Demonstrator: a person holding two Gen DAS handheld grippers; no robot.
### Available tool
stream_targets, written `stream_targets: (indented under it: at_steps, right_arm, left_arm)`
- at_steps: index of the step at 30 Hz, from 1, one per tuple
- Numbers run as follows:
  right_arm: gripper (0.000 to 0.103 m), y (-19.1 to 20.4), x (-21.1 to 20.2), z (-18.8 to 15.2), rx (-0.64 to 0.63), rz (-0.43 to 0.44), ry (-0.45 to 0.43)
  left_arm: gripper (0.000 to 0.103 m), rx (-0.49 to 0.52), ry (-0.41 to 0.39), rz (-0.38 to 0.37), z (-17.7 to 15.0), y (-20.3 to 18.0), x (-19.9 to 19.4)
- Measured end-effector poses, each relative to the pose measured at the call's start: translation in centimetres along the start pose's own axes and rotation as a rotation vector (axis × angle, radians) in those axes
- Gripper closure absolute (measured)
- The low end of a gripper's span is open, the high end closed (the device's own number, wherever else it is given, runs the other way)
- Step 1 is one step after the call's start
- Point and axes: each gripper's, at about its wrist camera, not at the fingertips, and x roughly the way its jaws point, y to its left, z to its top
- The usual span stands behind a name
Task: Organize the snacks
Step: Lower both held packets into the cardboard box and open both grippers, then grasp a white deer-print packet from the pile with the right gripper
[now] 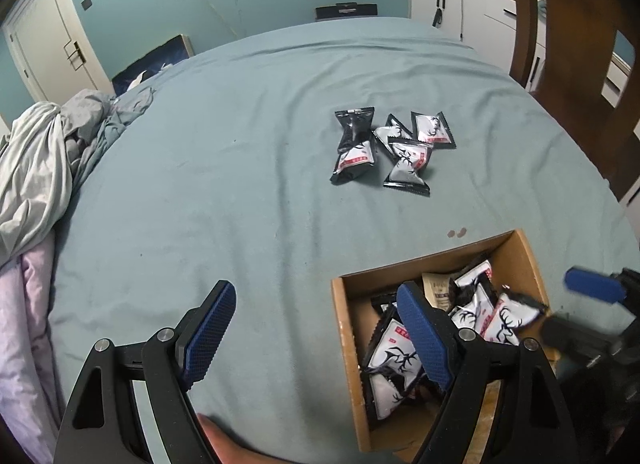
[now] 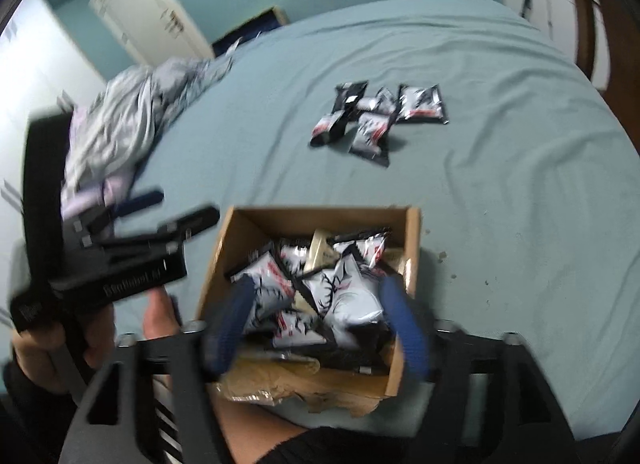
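Observation:
An open cardboard box (image 1: 516, 252) (image 2: 412, 232) sits on the teal bedsheet at the near side and holds several black-and-white snack packets (image 1: 394, 348) (image 2: 348, 292). Several more packets (image 1: 384, 148) (image 2: 380, 116) lie in a loose pile farther out on the sheet. My left gripper (image 1: 320, 328) is open and empty, its right finger over the box's left edge; it also shows in the right wrist view (image 2: 176, 208). My right gripper (image 2: 320, 324) is open over the box with packets between its blurred fingers; it shows at the right edge of the left wrist view (image 1: 576, 304).
Crumpled grey and pink bedding (image 1: 44, 168) lies at the left edge of the bed. A wooden chair (image 1: 576, 48) stands at the far right. White cabinets (image 1: 460, 4) and a door (image 1: 44, 40) line the teal wall. Crumpled packaging (image 2: 280, 384) lies at the box's near side.

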Motion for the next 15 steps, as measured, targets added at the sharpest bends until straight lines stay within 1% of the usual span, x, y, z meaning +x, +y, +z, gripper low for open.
stream_targets:
  at_steps: [3,7,15]
  right_arm:
    - [0.028,-1.3,-0.5,0.0,0.076,0.002,-0.030]
    - [0.028,-2.2,-0.5,-0.4,0.136,-0.032,-0.037]
    - [0.028,-1.0,-0.6,-0.1,0.094,-0.088,-0.031]
  left_arm:
    - [0.019,-0.010,0.005,-0.002,0.0,0.2,0.0]
    - [0.019,-0.018,0.009,-0.013,0.0,0.2,-0.1]
    - [0.017,-0.002,0.017,0.006,0.0,-0.2,0.0]
